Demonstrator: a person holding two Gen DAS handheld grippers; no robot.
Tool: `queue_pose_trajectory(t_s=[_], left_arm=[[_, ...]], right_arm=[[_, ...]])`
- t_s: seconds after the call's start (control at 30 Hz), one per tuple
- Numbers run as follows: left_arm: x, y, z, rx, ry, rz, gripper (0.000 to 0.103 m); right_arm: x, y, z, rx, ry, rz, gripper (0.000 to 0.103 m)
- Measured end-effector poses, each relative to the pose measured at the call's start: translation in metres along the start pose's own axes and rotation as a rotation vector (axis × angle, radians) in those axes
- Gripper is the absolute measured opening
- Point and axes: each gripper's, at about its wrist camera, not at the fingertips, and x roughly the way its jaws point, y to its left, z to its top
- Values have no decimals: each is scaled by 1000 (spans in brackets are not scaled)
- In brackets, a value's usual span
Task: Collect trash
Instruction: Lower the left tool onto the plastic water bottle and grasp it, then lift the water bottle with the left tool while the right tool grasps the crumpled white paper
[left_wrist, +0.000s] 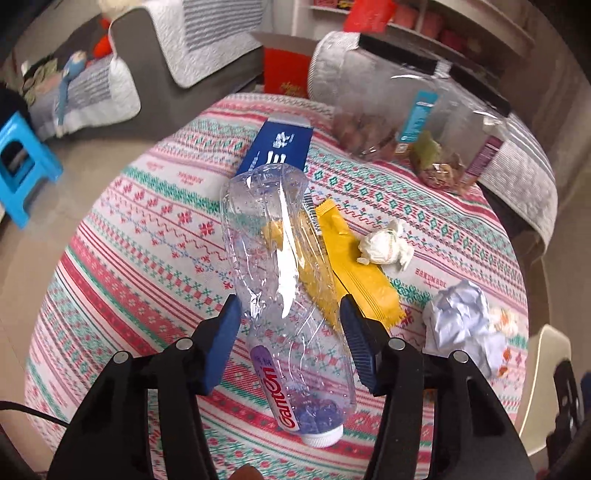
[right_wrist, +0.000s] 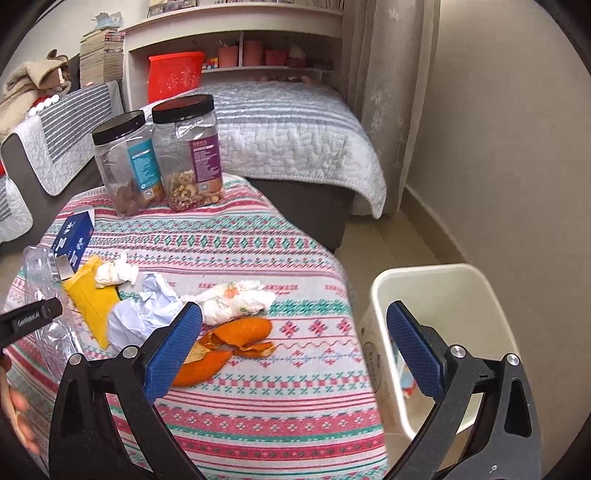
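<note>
My left gripper (left_wrist: 290, 310) is shut on a crushed clear plastic bottle (left_wrist: 280, 266) with a white cap, held above the patterned tablecloth (left_wrist: 147, 229); the bottle also shows at the left of the right wrist view (right_wrist: 40, 273). On the table lie a yellow wrapper (left_wrist: 354, 269), a blue box (left_wrist: 277, 147), a small tissue ball (left_wrist: 386, 245), crumpled white paper (left_wrist: 461, 317), a printed tissue (right_wrist: 236, 299) and orange peel (right_wrist: 221, 343). My right gripper (right_wrist: 295, 343) is open and empty, above the table's right edge, beside a cream trash bin (right_wrist: 443, 291).
Two black-lidded snack jars (right_wrist: 159, 155) stand at the table's far edge. A grey quilted sofa (right_wrist: 288, 125) lies beyond, shelves behind it. A blue stool (left_wrist: 22, 166) stands on the floor at left. The wall is close on the right.
</note>
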Motion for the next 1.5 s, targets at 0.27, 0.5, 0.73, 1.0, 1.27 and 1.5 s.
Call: queue_pose_trajectory(t_s=[0.27, 0.5, 0.73, 1.0, 1.27, 1.5], left_arm=[[-37, 11, -2, 69, -65, -34, 54], [-55, 34, 2, 56, -95, -58, 54], [-66, 52, -1, 58, -101, -95, 54], [-70, 67, -1, 44, -103, -95, 54], [-81, 80, 2, 14, -130, -96, 54], [-92, 84, 3, 6, -164, -92, 54]], right_arm=[[13, 34, -4, -39, 69, 111, 96], [25, 70, -8, -71, 152, 201, 96], [43, 94, -9, -82, 182, 190, 96], [48, 94, -5, -29, 137, 240, 70], [25, 91, 4, -17, 47, 291, 67], [-12, 96, 14, -60, -46, 331, 67]])
